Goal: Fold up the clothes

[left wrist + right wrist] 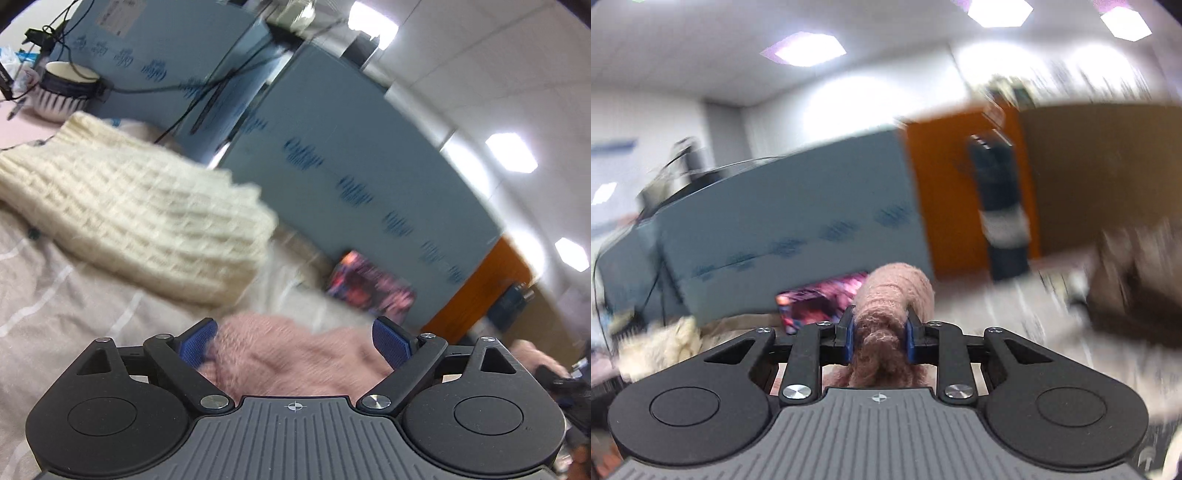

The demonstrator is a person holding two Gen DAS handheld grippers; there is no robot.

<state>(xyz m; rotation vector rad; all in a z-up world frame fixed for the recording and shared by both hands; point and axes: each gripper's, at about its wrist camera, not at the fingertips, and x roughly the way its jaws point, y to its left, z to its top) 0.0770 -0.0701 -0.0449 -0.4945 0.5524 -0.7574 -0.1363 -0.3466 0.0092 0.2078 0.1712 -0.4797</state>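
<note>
Pink knit garment [886, 317]: bunched and clamped between my right gripper [880, 338] pads. Left gripper [295, 341]: spread wide, same garment lying loose between its fingers; I should close on one edge before lifting, keeping it clear of the cream sweater [140, 210] ahead-left

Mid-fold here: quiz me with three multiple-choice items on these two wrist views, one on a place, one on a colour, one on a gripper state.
1. Where does the cream knit sweater lie in the left wrist view?
A. left of and beyond the left gripper
B. between its jaws
C. on the floor

2. What colour is the garment in the right gripper?
A. cream
B. dusty pink
C. navy

3. How do the right gripper's jaws stand?
A. wide open, nothing between them
B. shut with nothing between them
C. closed on bunched knit

Answers:
1 A, it lies on the striped sheet, up and left of the jaws.
2 B, pink fuzzy knit bulges above the jaws.
3 C, the blue pads squeeze the fabric from both sides.
</note>
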